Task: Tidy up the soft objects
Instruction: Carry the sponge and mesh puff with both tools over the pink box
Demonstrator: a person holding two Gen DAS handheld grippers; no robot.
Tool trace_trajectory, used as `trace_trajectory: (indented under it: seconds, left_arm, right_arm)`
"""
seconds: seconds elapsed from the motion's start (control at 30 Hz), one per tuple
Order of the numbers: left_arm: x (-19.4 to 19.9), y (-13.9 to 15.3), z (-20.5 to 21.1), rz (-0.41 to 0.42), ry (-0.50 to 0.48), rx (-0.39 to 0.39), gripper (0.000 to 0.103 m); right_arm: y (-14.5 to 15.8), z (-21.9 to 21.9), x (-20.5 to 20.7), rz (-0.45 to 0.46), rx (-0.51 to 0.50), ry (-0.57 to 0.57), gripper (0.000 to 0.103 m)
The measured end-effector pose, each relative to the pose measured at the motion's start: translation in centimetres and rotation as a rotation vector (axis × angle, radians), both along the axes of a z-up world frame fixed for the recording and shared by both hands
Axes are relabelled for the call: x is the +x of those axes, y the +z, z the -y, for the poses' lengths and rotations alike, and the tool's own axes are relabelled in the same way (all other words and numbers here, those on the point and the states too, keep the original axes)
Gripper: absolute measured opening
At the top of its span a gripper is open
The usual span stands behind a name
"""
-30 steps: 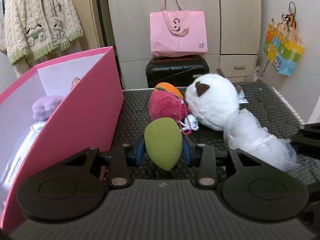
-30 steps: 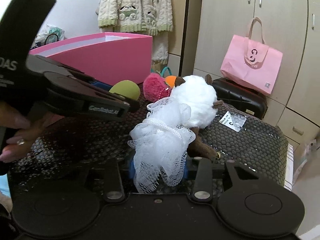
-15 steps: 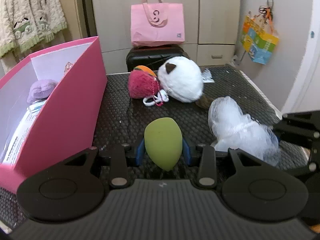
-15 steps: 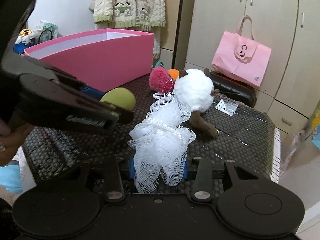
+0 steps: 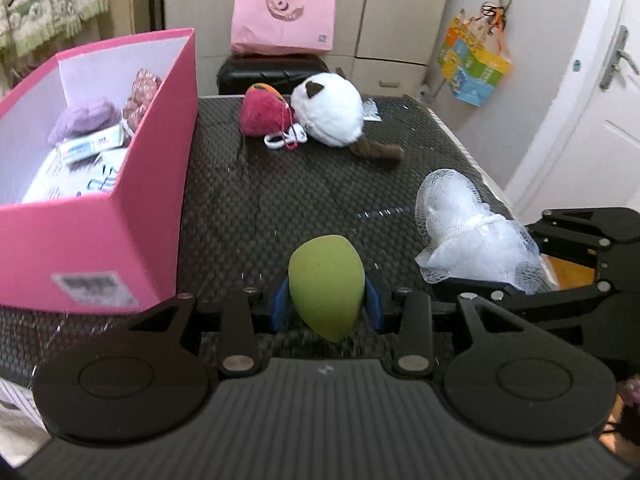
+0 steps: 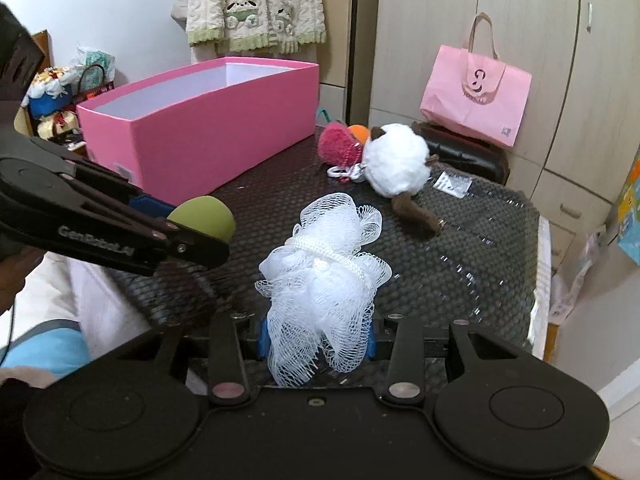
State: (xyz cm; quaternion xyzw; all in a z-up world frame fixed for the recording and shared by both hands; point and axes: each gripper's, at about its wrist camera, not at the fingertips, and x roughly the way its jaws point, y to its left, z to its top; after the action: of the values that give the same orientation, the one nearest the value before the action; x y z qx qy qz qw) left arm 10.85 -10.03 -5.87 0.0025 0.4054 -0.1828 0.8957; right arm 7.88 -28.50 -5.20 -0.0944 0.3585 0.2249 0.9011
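My left gripper (image 5: 326,306) is shut on a green egg-shaped sponge (image 5: 326,280), held above the near part of the dark textured table (image 5: 280,208). The sponge (image 6: 204,216) also shows in the right wrist view, at the tip of the left gripper (image 6: 188,236). My right gripper (image 6: 316,342) is shut on a white mesh bath pouf (image 6: 320,276), which appears at the right in the left wrist view as the pouf (image 5: 468,228). A pink box (image 5: 100,184) stands at the left with a purple plush (image 5: 86,118) and packets inside. A red plush (image 5: 260,114) and a white plush (image 5: 328,110) lie at the table's far end.
A pink tote bag (image 5: 284,20) sits on a black suitcase (image 5: 272,76) behind the table, in front of beige cupboards. A knitted cardigan (image 6: 256,4) hangs at the back left. A colourful bag (image 5: 474,68) hangs on the right wall beside a white door (image 5: 592,120).
Both grippers have drawn back and risen from the plush toys, each keeping its object. The pink box's inside has come into view on the left.
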Motion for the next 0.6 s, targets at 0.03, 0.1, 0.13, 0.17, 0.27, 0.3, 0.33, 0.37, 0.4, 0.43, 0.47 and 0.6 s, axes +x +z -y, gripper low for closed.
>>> trace_trajectory:
  seconds: [0.03,0.1,0.13,0.17,0.27,0.3,0.33,0.37,0.4,0.43,0.47,0.6]
  left_arm:
    - [-0.4,0.3,-0.5,-0.007,-0.01,-0.011,0.038]
    - [-1.0,0.8,-1.4,-0.013,-0.017,-0.021,0.038]
    - [-1.4,1.2,-1.9,-0.012,-0.02,-0.021,0.038]
    - [-1.7,1.4,-2.3,-0.011,-0.021,-0.019,0.038]
    - [-2.7,2.3,-3.5,-0.01,-0.033,-0.002,0.038]
    - [-3.0,2.5,-3.9,-0.015,-0.04,0.0,0.038]
    - [-3.2,2.8,-4.3,-0.024,-0.05,-0.003,0.038]
    - [-3.5,3.0,-4.9,-0.038,-0.063,-0.018,0.038]
    - [-3.5,3.2,-5.5,-0.053,-0.066,-0.037,0.038]
    - [-3.6,3.4,-6.2,-0.067,-0.063,-0.055,0.038]
    - [-3.7,3.6,-6.8,-0.073,-0.06,-0.065,0.038]
    - [-4.5,4.8,-9.1,-0.048,-0.055,-0.081,0.038]
  right_arm:
    - [0.1,0.0,-0.4,-0.006,0.009,0.003,0.045]
    - [0.3,-0.2,-1.1,-0.016,0.027,0.011,0.045]
    - [0.5,-0.3,-1.4,-0.022,0.039,0.016,0.045]
    - [0.7,-0.4,-1.8,-0.029,0.055,0.027,0.045]
    - [1.3,-1.1,-2.5,-0.048,0.089,0.064,0.045]
    - [1.6,-1.5,-2.7,-0.048,0.094,0.076,0.045]
    - [2.0,-1.8,-2.9,-0.045,0.097,0.089,0.045]
    - [2.4,-2.2,-3.2,-0.041,0.097,0.099,0.045]
    - [2.8,-2.5,-3.3,-0.036,0.097,0.11,0.045]
    - [3.1,-2.8,-3.4,-0.033,0.099,0.119,0.045]
    - [3.6,-3.2,-3.5,-0.033,0.105,0.13,0.045]
    - [5.0,-4.8,-3.3,-0.035,0.134,0.152,0.045]
